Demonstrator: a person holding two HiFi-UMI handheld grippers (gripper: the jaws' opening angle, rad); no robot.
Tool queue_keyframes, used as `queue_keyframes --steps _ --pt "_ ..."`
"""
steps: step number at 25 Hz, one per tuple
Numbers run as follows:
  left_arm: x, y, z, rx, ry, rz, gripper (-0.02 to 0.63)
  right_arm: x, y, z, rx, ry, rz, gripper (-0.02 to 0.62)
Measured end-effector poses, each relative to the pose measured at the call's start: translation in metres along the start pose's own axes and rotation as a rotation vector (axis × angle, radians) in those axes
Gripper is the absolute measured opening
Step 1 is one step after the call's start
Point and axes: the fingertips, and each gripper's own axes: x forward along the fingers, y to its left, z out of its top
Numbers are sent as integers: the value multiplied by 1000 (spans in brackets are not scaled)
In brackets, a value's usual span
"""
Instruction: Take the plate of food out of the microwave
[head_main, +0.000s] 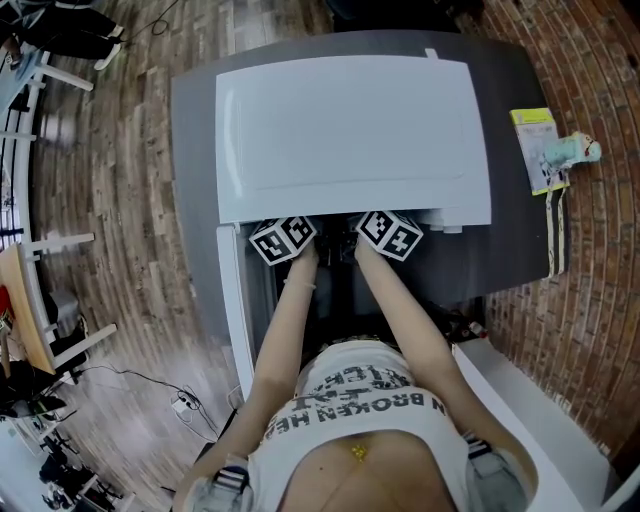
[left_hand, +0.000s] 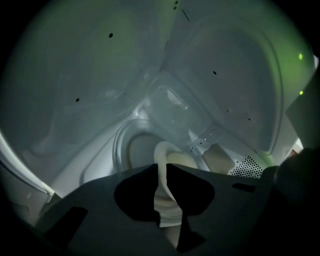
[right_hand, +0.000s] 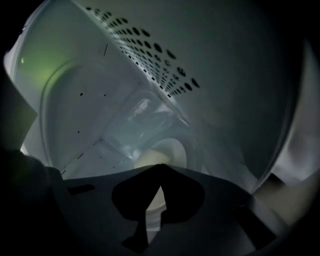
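In the head view both forearms reach into the front of a white microwave (head_main: 350, 130); only the marker cubes of the left (head_main: 282, 240) and right (head_main: 390, 235) grippers show at its opening. Inside, a white plate (left_hand: 140, 150) with pale food (left_hand: 182, 159) sits on the glass turntable. In the left gripper view, my left gripper (left_hand: 161, 169) is shut on the plate's near rim, which runs up between its jaws. In the right gripper view, the right gripper (right_hand: 160, 170) is shut, its tips meeting over the near edge of the plate (right_hand: 172, 150); no grip on it shows.
The microwave stands on a grey tabletop (head_main: 195, 200), its open door (head_main: 232, 300) hanging at the left. A yellow-and-white package (head_main: 540, 150) lies at the table's right edge. The oven's perforated side wall (right_hand: 150, 55) is close to the right gripper. A white surface (head_main: 530, 410) is at lower right.
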Motion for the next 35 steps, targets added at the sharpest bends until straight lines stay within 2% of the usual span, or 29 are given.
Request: queue_keyframes --steps 7,10,14,17,20,23,27,30,33,35 --pt "-10 3 -2 60 8 -3 58 -2 2 -2 -82 20 33 8" --pt "-20 5 -1 49 -8 -9 58 -3 5 -7 -108 38 63 8" --pt "-20 -1 -3 88 -2 -47 67 -8 9 -12 -196 57 99 8" --pt "-25 -3 0 185 8 -52 67 -17 15 -15 -305 45 111 9" --pt "-30 -2 3 321 31 -45 67 -25 22 -19 -419 21 109 9" --pt "-30 -5 1 473 80 -42 67 -32 19 -23 -457 2 71 9" --pt "-27 -10 13 554 84 -52 75 -39 15 -21 -446 -43 31 17" --pt "-18 -18 17 646 94 -55 94 -40 5 -17 -363 -74 22 86" --pt "-3 -26 18 766 71 -60 121 -43 -3 -14 -320 -96 38 108" --pt "4 -25 19 796 60 -61 154 -45 -3 -13 -305 -115 59 131"
